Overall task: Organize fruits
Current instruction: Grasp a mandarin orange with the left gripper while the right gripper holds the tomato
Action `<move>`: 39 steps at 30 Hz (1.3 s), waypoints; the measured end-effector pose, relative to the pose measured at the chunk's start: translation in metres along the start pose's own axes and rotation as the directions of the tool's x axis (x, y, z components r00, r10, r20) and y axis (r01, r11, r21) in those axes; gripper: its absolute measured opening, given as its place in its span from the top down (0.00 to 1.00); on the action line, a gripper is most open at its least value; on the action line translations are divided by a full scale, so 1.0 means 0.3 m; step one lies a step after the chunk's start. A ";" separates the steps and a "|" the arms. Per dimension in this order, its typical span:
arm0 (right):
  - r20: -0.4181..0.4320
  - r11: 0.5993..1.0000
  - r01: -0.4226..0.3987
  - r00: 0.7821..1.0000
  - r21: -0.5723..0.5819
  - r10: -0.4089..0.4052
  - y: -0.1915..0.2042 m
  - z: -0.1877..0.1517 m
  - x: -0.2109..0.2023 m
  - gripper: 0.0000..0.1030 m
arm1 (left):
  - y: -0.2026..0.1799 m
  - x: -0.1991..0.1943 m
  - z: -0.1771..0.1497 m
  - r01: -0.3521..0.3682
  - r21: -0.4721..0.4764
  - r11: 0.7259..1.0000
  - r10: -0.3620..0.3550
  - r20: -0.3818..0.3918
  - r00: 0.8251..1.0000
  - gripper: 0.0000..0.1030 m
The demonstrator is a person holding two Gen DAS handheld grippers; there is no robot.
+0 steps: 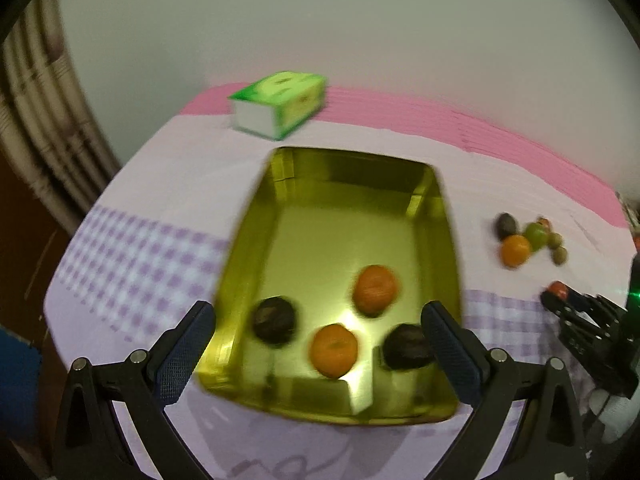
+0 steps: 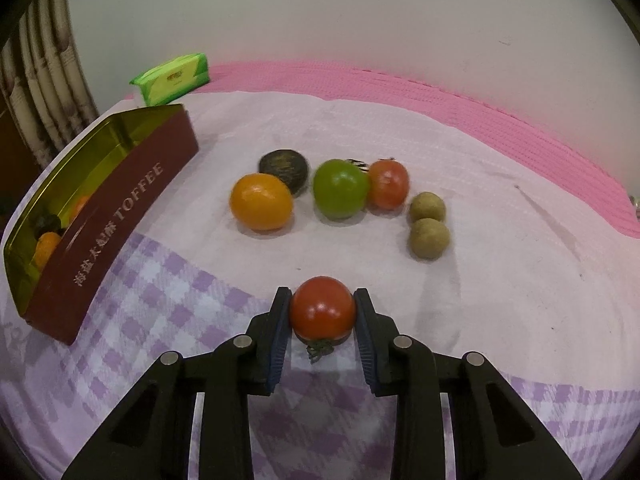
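My right gripper (image 2: 322,310) is shut on a red tomato (image 2: 322,306) just above the checked cloth, stem toward me. Beyond it lie an orange (image 2: 261,201), a dark round fruit (image 2: 285,172), a green tomato (image 2: 340,188), another red tomato (image 2: 388,184) and two small olive-brown fruits (image 2: 428,224). My left gripper (image 1: 318,314) hangs open over the near end of the gold tin (image 1: 352,158), with nothing between its fingers. In the tin lie two oranges (image 1: 375,290) and two dark fruits (image 1: 275,321). The tin's maroon wall (image 2: 120,216) stands at the left in the right wrist view.
A green tissue pack (image 1: 280,104) lies at the table's far left, behind the tin. The other gripper (image 1: 576,312) shows at the right edge of the left wrist view. A pink cloth band (image 2: 440,92) runs along the wall. Curtains hang at the left.
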State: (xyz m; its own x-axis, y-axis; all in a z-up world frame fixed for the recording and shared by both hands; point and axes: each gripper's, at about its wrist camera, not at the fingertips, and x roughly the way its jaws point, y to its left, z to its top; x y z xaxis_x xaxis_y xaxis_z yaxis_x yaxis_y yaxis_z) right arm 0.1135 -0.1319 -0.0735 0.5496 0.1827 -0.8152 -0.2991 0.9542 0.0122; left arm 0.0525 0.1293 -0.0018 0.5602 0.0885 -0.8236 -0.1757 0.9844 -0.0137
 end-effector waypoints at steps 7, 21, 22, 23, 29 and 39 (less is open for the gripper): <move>0.008 0.995 0.063 0.998 0.073 -0.063 -0.148 -0.019 -0.004 0.69 | -0.230 0.031 0.060 0.119 0.105 0.987 -0.121 0.012 0.993 0.01; 0.037 0.973 0.159 0.985 0.170 -0.167 -0.373 -0.032 -0.006 0.69 | -0.548 0.184 0.108 0.199 0.219 0.955 -0.190 -0.064 0.980 0.14; 0.036 0.971 0.161 0.985 0.176 -0.170 -0.374 -0.030 -0.005 0.69 | -0.563 0.205 0.107 0.207 0.219 0.954 -0.193 -0.082 0.978 0.19; 0.036 0.971 0.164 0.984 0.174 -0.173 -0.371 -0.028 -0.004 0.69 | -0.576 0.228 0.107 0.217 0.216 0.952 -0.199 -0.102 0.975 0.21; 0.038 0.971 0.157 0.985 0.179 -0.166 -0.378 -0.032 -0.005 0.69 | -0.624 0.312 0.113 0.239 0.185 0.953 -0.211 -0.158 0.965 0.33; 0.039 0.971 0.156 0.985 0.180 -0.165 -0.383 -0.041 -0.011 0.68 | -0.637 0.363 0.111 0.260 0.161 0.952 -0.230 -0.180 0.956 0.63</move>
State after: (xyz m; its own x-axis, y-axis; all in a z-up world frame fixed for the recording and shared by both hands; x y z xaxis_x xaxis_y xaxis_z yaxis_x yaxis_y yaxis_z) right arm 0.1364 -0.2450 -0.0793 0.6219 0.0317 -0.7825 -0.0643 0.9979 -0.0107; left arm 0.1740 -0.0441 -0.0700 0.4301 -0.1697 -0.8867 0.1083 0.9848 -0.1360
